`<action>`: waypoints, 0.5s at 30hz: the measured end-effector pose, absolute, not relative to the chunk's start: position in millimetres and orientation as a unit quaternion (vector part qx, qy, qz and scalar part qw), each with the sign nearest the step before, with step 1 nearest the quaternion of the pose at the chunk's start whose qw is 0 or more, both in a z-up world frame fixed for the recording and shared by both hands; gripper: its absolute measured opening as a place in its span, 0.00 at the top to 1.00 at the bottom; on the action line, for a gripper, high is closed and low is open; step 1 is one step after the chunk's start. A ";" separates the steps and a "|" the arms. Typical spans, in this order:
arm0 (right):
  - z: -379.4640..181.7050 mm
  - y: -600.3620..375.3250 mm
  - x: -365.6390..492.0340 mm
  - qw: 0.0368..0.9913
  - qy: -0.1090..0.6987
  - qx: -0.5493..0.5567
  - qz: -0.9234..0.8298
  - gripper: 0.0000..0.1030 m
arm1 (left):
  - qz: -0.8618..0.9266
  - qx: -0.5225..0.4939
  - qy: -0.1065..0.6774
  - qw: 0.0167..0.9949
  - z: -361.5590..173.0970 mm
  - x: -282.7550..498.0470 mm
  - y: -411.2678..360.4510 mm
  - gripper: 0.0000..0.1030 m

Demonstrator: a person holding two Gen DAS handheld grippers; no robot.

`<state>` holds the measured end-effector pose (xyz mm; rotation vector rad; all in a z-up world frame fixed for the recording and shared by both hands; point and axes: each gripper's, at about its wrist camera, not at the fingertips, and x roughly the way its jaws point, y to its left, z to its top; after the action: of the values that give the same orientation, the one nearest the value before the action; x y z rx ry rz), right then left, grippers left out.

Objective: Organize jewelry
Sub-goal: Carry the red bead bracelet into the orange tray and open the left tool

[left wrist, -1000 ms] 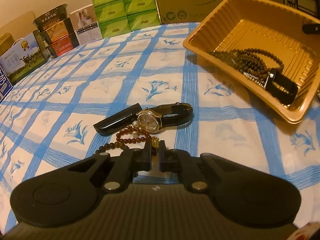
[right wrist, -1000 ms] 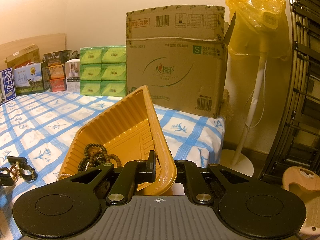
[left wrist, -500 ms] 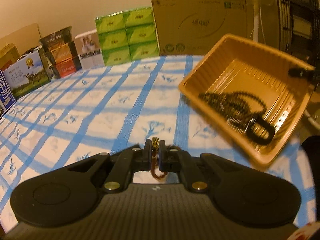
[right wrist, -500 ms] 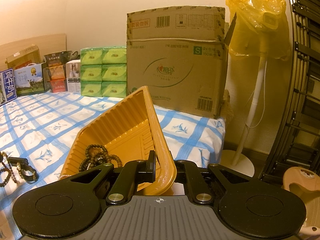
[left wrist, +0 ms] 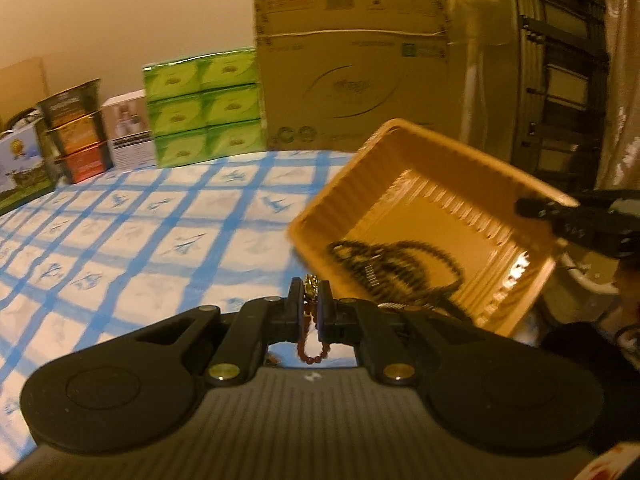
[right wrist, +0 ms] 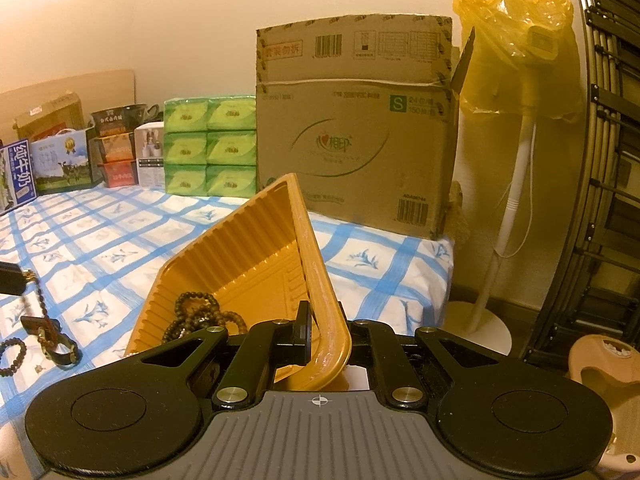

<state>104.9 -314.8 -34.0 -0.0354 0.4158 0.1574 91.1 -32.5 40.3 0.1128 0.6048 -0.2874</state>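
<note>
My left gripper (left wrist: 310, 296) is shut on a red-brown bead bracelet (left wrist: 310, 350) with a gold charm, held above the blue-checked cloth just left of the orange tray (left wrist: 432, 184). The tray holds dark bead strands (left wrist: 400, 264) and is tilted. My right gripper (right wrist: 324, 328) is shut on the tray's near rim (right wrist: 320, 280); its fingers also show in the left wrist view (left wrist: 536, 208). In the right wrist view the bracelet hangs from the left gripper's tip (right wrist: 38, 296), above a watch (right wrist: 60, 350) and another bead bracelet (right wrist: 12, 356) on the cloth.
Green tissue packs (right wrist: 210, 152), a large cardboard box (right wrist: 356, 120) and several small boxes (right wrist: 52, 164) line the table's far edge. A fan stand (right wrist: 516, 208) with a yellow bag and a black rack (right wrist: 608, 160) stand off the table's right end.
My left gripper closed on the red-brown bracelet, lifted it off the cloth and carried it right toward the tray. The right gripper keeps holding the tray tilted.
</note>
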 end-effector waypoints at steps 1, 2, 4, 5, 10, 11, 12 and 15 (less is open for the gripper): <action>-34.0 -314.8 104.9 0.975 0.206 -0.017 0.078 0.92 | -0.150 0.053 0.296 0.942 41.0 93.0 -37.7 0.95; -34.1 -314.7 104.9 0.975 0.206 -0.017 0.078 0.92 | -0.158 0.051 0.296 0.941 41.0 94.0 -43.0 0.95; -33.9 -314.1 104.2 0.975 0.205 -0.017 0.078 0.92 | -0.174 0.051 0.295 0.938 41.0 96.3 -55.4 0.95; -33.8 -313.8 104.3 0.975 0.206 -0.017 0.078 0.92 | -0.180 0.052 0.295 0.937 40.9 97.1 -60.6 0.95; -33.5 -313.9 104.6 0.975 0.206 -0.015 0.078 0.92 | -0.218 0.049 0.293 0.930 39.6 99.9 -87.8 0.95; -33.2 -313.8 104.8 0.975 0.206 -0.015 0.078 0.92 | -0.225 0.050 0.293 0.928 38.7 99.9 -92.1 0.95; -33.2 -313.8 104.8 0.975 0.206 -0.015 0.078 0.92 | -0.230 0.051 0.294 0.926 37.9 100.2 -96.2 0.95; -33.1 -314.3 105.3 0.975 0.206 -0.014 0.079 0.92 | -0.243 0.055 0.301 0.920 32.0 101.1 -107.2 0.95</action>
<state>105.3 -314.3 -33.1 -0.0280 0.4163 0.1587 101.1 -107.2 32.0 0.1140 0.6190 -0.4995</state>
